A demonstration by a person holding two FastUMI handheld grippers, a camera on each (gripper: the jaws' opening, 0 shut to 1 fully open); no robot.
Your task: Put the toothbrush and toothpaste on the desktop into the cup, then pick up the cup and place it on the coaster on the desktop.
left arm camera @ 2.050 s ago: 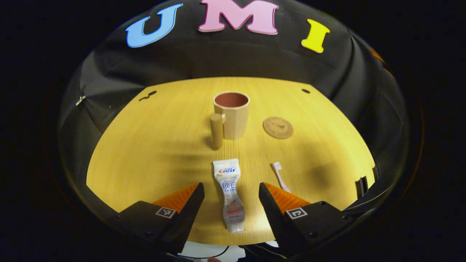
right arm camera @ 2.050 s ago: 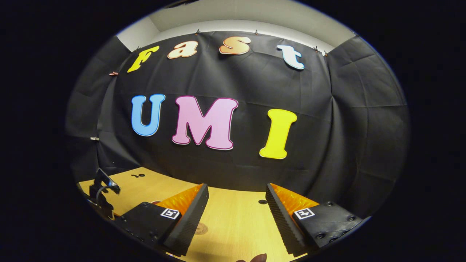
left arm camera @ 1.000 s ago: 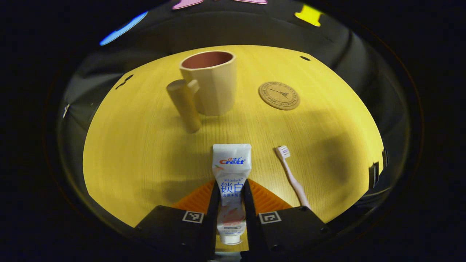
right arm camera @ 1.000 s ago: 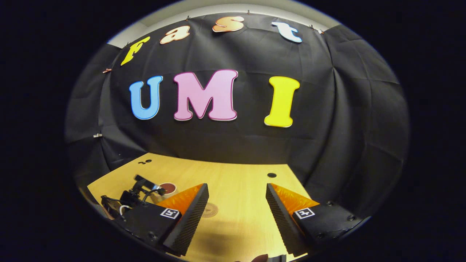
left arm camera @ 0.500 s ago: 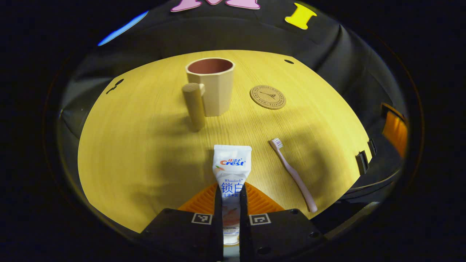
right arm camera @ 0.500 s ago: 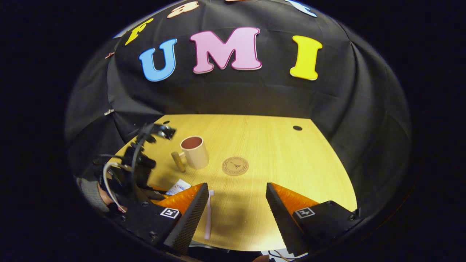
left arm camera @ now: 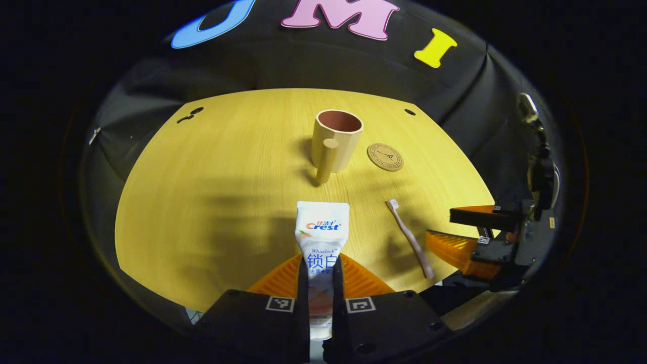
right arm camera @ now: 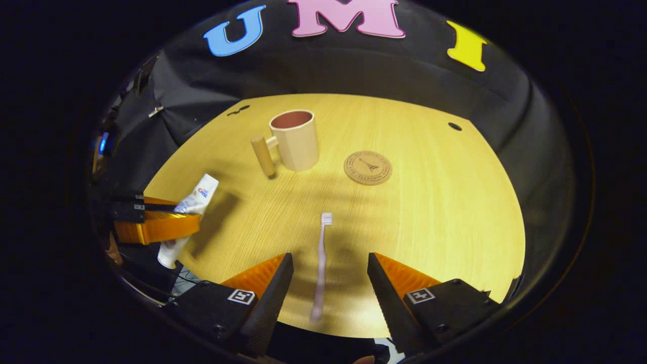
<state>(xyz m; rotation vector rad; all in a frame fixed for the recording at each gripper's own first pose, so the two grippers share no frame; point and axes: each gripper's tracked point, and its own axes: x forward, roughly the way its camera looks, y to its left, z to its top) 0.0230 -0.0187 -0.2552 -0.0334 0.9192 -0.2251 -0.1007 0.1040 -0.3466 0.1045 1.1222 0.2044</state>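
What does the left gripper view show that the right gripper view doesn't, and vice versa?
Left gripper view: the toothpaste's printed front, pinched between the left gripper's fingers, and the right gripper side-on, open.
Right gripper view: the toothbrush lying on the desktop between the right gripper's open fingers, and the left gripper side-on.
Both: toothpaste, toothbrush, cup, coaster, desktop.

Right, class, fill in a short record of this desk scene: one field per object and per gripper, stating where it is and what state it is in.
left gripper: shut on the white toothpaste tube, lifted off the desk
right gripper: open, fingers either side of the pale pink toothbrush
toothbrush: flat on the light wooden desktop, bristles towards the cup
beige faceted cup with wooden peg handle: upright, nothing visible inside
round cork coaster: bare, beside the cup
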